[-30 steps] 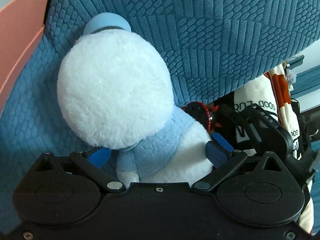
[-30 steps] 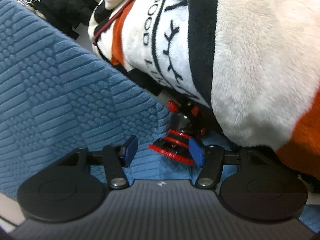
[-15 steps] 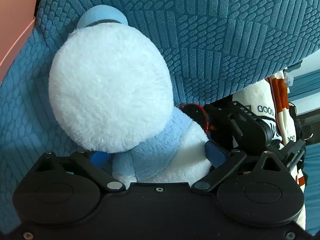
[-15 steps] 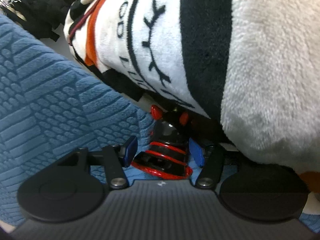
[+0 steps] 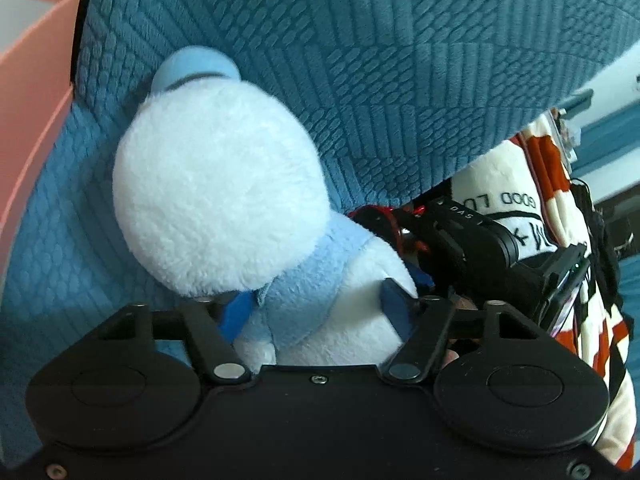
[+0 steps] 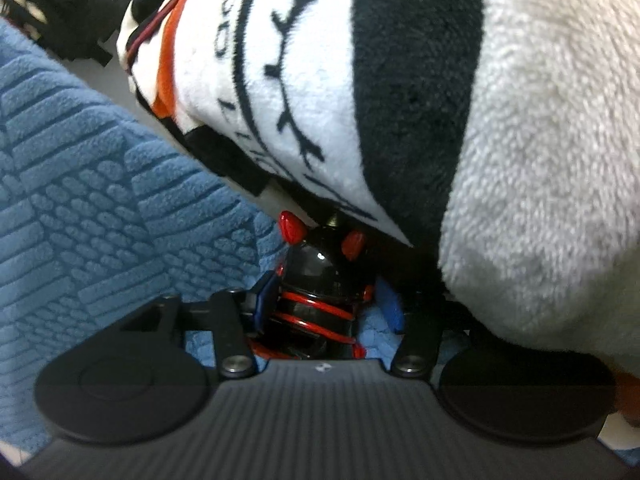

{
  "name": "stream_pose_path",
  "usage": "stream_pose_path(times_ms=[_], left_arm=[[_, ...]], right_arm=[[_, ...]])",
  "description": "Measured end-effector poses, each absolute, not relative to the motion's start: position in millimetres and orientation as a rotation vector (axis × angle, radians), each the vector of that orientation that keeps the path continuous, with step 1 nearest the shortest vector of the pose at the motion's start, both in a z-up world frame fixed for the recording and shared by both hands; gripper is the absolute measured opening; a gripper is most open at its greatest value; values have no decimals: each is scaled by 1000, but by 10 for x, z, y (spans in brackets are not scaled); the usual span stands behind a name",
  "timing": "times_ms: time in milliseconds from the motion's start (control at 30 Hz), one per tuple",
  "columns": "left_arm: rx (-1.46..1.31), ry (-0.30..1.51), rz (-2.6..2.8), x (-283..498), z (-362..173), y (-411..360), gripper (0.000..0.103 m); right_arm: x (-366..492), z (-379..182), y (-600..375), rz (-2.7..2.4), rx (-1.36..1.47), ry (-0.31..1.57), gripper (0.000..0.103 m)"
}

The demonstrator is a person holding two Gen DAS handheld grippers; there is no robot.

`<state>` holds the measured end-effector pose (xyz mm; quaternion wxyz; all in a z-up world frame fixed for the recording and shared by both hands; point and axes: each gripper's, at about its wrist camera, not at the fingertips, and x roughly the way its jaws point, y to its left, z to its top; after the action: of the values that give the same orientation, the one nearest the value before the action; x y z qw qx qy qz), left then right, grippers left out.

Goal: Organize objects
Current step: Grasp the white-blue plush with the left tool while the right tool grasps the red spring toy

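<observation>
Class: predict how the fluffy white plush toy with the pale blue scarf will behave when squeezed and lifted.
The fluffy white plush toy with the pale blue scarf probably compresses: its pile looks soft. Likely light, seemingly stuffed. Its large head may flop, as the closing left tool straddles only the body.

I can read little here. In the left wrist view, the white plush blanket with orange and black patches carries black letters "GOOD LU", upside down, with the rest hidden behind the black device in front of it. That device shows small pale letters "DAS" on its top face. In the right wrist view, the same blanket shows black lettering too blurred for me to read.
</observation>
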<state>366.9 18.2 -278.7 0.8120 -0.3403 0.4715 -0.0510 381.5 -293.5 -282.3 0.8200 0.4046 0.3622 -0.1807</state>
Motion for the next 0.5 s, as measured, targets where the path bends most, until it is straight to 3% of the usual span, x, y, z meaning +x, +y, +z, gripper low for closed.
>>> stream_pose_path(times_ms=[33, 100, 233, 333, 367, 500], left_arm=[[-711, 999, -115, 3646, -2750, 195, 46], [-671, 989, -121, 3613, -2702, 217, 19], [-667, 991, -125, 3536, -2680, 302, 20], [-690, 993, -128, 3533, -2709, 340, 28], [-702, 994, -132, 3533, -2724, 357, 35], [-754, 1007, -150, 3558, -2780, 367, 61]], right_arm=[[3799, -2805, -2928, -370, 854, 777, 56], [3770, -2761, -2897, -347, 824, 783, 56], [3711, -2656, -2770, -300, 727, 788, 55], [3678, -2568, -2638, -261, 634, 786, 54], [3669, -2539, -2588, -254, 593, 784, 53], [3617, -2443, -2421, -221, 456, 763, 32]])
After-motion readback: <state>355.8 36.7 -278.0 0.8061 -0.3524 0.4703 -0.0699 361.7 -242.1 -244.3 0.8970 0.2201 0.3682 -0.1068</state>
